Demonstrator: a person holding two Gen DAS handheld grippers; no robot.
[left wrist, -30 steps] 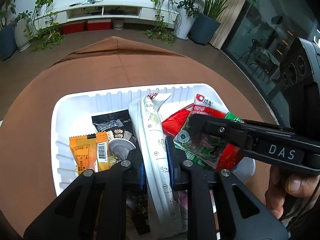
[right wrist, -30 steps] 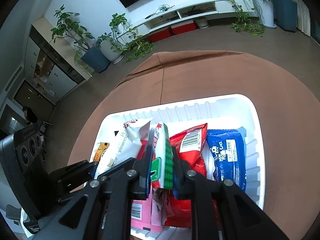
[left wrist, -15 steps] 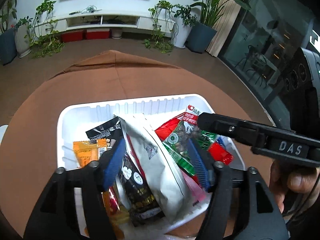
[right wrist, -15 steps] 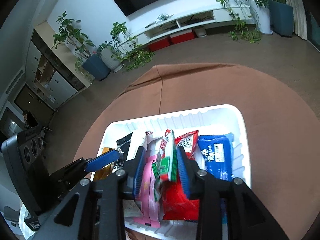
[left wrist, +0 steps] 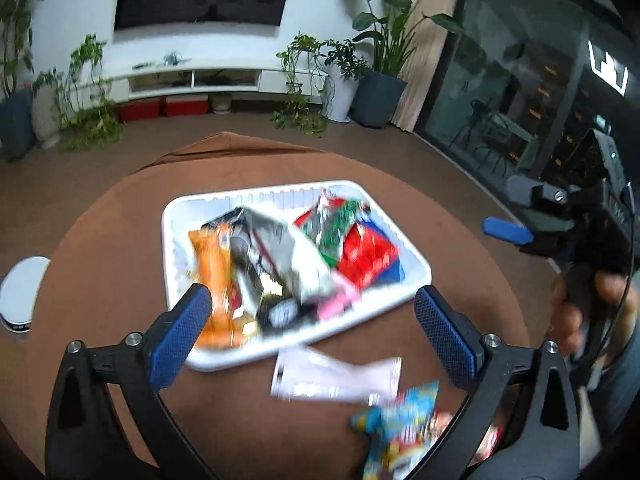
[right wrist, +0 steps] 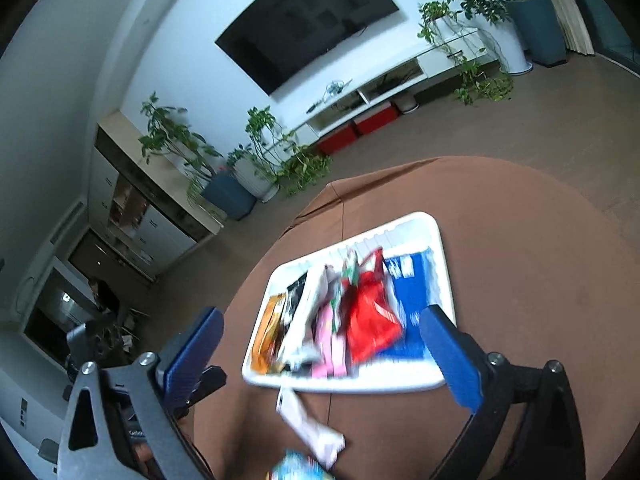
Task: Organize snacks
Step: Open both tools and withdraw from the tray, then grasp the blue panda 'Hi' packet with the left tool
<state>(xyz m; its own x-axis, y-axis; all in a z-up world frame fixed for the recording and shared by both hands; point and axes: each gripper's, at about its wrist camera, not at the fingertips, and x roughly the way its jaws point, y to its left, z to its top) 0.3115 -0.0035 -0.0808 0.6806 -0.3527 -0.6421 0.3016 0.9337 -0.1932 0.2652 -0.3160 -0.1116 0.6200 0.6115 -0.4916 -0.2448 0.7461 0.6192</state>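
A white tray (left wrist: 416, 280) on the round brown table holds several snack packets standing side by side: an orange one (left wrist: 212, 264), a white one (left wrist: 296, 256), a red one (left wrist: 364, 256). The tray also shows in the right wrist view (right wrist: 444, 264), with a blue packet (right wrist: 412, 300) at its right. My left gripper (left wrist: 312, 320) is open and empty, above the tray's near edge. My right gripper (right wrist: 320, 348) is open and empty, also back from the tray; it shows at the right of the left wrist view (left wrist: 508, 232). A white packet (left wrist: 336, 376) and a blue colourful packet (left wrist: 400, 420) lie on the table in front of the tray.
A white round device (left wrist: 22, 288) sits at the table's left edge. The brown cloth (right wrist: 540, 260) covers the table around the tray. Plants, a TV and a low white cabinet stand far behind.
Both grippers let go of their packets, opened wide and pulled back and up from the tray. The white and the red-green packets now stand in the tray.
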